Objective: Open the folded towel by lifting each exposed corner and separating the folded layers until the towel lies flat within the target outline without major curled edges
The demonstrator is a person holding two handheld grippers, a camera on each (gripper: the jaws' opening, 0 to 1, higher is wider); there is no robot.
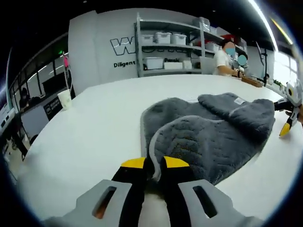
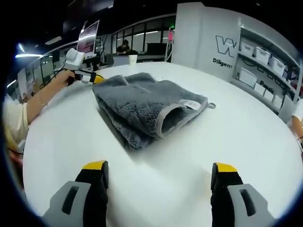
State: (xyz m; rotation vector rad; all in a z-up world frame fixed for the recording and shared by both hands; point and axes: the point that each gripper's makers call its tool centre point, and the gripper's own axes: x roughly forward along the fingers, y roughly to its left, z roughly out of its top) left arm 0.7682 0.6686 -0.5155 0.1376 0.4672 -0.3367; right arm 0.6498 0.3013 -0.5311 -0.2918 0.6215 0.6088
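Observation:
A grey plush towel point(image 1: 213, 130) lies folded and rumpled on the white table point(image 1: 104, 123). A pale trimmed edge runs down to my left gripper point(image 1: 155, 163). Its yellow-tipped jaws stand close together with that edge between them. In the right gripper view the same towel point(image 2: 142, 106) lies ahead with its white label point(image 2: 191, 103) on top. My right gripper point(image 2: 159, 166) hovers open over bare table short of it, jaws wide apart. The left gripper point(image 2: 92, 77), held by a hand, meets the towel's far corner. The right gripper point(image 1: 289, 113) stands just past the towel's other end.
A paper cup point(image 1: 64, 98) stands near the table's edge, also seen as the cup point(image 2: 133, 59) behind the towel. Shelves with white bins point(image 1: 165, 45) line the wall. A person point(image 1: 222, 59) sits beyond the table. A sleeve and forearm point(image 2: 28, 111) reach in at left.

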